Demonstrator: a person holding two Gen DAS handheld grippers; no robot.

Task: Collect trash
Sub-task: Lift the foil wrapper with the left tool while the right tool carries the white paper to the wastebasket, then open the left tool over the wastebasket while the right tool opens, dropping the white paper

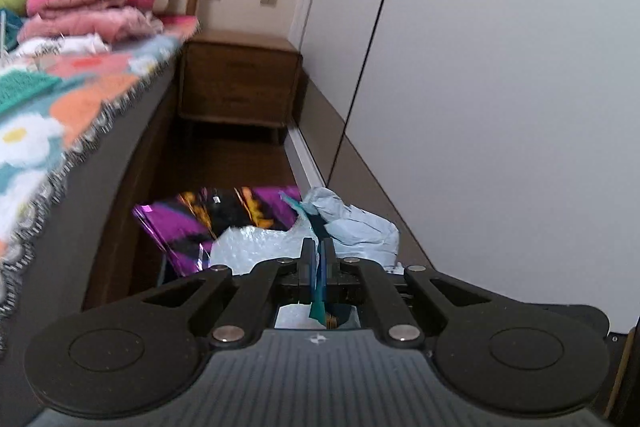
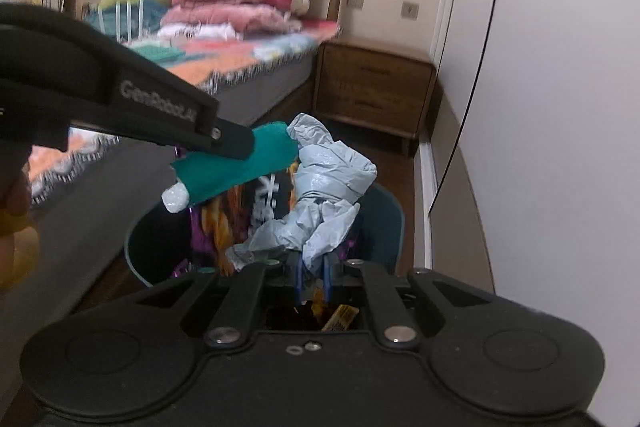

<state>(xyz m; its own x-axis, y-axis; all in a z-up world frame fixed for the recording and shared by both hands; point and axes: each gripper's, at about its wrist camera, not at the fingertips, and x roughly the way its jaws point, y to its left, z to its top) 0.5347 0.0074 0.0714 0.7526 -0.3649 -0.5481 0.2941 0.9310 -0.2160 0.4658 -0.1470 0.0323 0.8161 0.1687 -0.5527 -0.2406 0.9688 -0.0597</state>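
Observation:
My left gripper (image 1: 319, 247) is shut on a thin teal packet (image 1: 319, 303). In the right wrist view that gripper (image 2: 236, 143) reaches in from the left, gripping the teal packet (image 2: 248, 167) above the bin. My right gripper (image 2: 312, 267) is shut on a crumpled pale blue plastic bag (image 2: 332, 179), which sticks up over the teal bin (image 2: 386, 215). A shiny purple and orange snack bag (image 2: 220, 227) sits in the bin. From the left wrist, the purple bag (image 1: 200, 223) and the pale blue bag (image 1: 352, 223) lie just beyond the fingertips.
A bed (image 1: 80, 99) with a flowered blanket and folded pink clothes (image 2: 232, 7) runs along the left. A wooden nightstand (image 1: 240, 83) stands at the end of the narrow floor strip. White wardrobe doors (image 1: 500, 107) close off the right side.

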